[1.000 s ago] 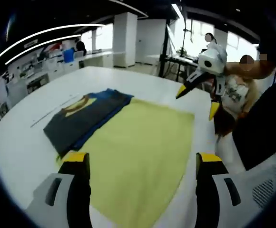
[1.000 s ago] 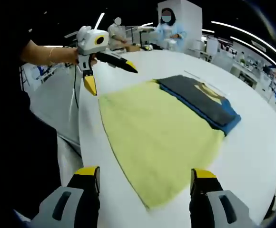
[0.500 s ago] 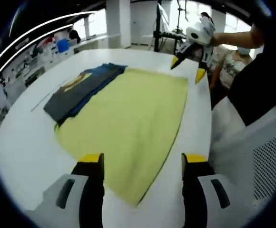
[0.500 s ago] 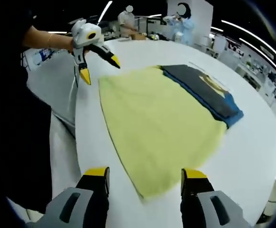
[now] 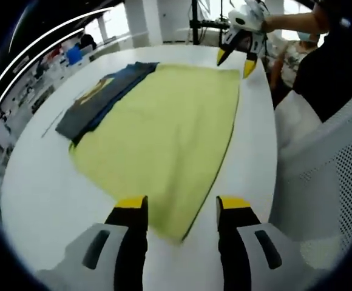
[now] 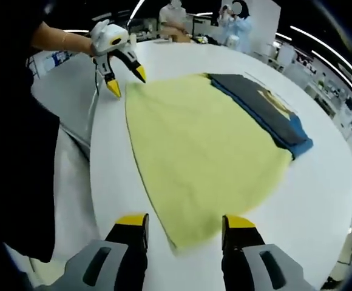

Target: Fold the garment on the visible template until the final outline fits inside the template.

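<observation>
I have the left gripper [image 5: 176, 205] over one near corner of the yellow template cloth [image 5: 167, 130] on the white tabletop [image 5: 36, 194], jaws apart. My right gripper [image 6: 182, 222] sits at the other near corner, jaws apart too. The folded dark grey and blue garment [image 6: 267, 115] lies along the cloth's far edge, well apart from both.

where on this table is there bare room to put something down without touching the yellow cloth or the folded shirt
Bare white table lies beyond the folded shirt and yellow cloth, toward the far rim. A narrower strip runs between the cloth's near edge and the person's side. The cloth's corners are crowded, a hand-held gripper at each.
</observation>
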Demonstrator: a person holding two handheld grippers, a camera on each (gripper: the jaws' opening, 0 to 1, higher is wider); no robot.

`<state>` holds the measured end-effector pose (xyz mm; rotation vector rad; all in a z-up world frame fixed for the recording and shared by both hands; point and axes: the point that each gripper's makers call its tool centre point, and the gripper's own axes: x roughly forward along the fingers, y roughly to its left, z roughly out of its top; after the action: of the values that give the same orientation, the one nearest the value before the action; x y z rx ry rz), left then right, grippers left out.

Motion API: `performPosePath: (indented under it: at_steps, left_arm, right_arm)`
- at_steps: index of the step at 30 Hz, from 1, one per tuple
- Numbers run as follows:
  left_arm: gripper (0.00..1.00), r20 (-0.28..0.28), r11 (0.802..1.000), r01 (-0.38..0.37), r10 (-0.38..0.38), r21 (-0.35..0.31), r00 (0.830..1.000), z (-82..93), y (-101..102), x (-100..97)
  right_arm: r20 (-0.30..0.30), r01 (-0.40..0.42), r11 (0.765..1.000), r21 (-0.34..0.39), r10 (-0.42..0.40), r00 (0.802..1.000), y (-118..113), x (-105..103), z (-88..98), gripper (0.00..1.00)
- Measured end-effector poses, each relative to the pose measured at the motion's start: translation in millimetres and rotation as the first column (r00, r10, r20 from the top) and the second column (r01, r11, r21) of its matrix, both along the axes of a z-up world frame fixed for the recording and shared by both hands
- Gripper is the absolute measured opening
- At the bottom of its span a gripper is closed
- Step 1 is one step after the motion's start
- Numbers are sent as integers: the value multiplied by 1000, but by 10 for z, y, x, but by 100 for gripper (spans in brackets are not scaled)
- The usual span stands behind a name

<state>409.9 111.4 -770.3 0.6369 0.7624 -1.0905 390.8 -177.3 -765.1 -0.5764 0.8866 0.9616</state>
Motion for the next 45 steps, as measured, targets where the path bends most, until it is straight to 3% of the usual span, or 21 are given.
performPosePath:
  at_steps: [4,12,17,22,27,30,33,39,45]
  left_arm:
    - [38,1,999,22,-22,32,1000,-34,30,-18]
    - [35,3,1000,20,-20,21,1000,-31,19,21]
    - [33,-11,1000,6,-6,13,1000,-41,1,55]
    - [30,-20,1000,-3,3,9,1000,-42,-18,69]
    - [21,-16,1000,7,-7,6,1000,-44,-51,81]
    - [5,-1,1000,1,-1,28,1000,-53,-42,130]
    - [4,-11,1000,-18,18,22,1000,-60,-45,168]
    - [1,3,999,-33,33,32,999,-45,-38,183]
    - [1,19,998,-69,69,12,997,99,-18,196]
  right_arm:
    - [-7,-11,1000,-5,11,1000,11,3,-33,41]
    - [-18,-45,998,-50,44,999,-7,11,-126,35]
    - [-25,-27,999,-30,27,999,4,59,-126,34]
    - [-16,-19,1000,-25,18,1000,-4,114,-123,23]
    - [-24,4,1000,-28,-5,1000,-29,154,-128,11]
    - [-25,19,999,-37,-20,999,-42,180,-129,7]
    - [-15,41,998,-53,-42,999,-72,235,-134,0]
    - [-46,97,995,-17,-98,994,-101,244,-110,0]
    - [-47,135,990,33,-133,990,-97,224,28,0]
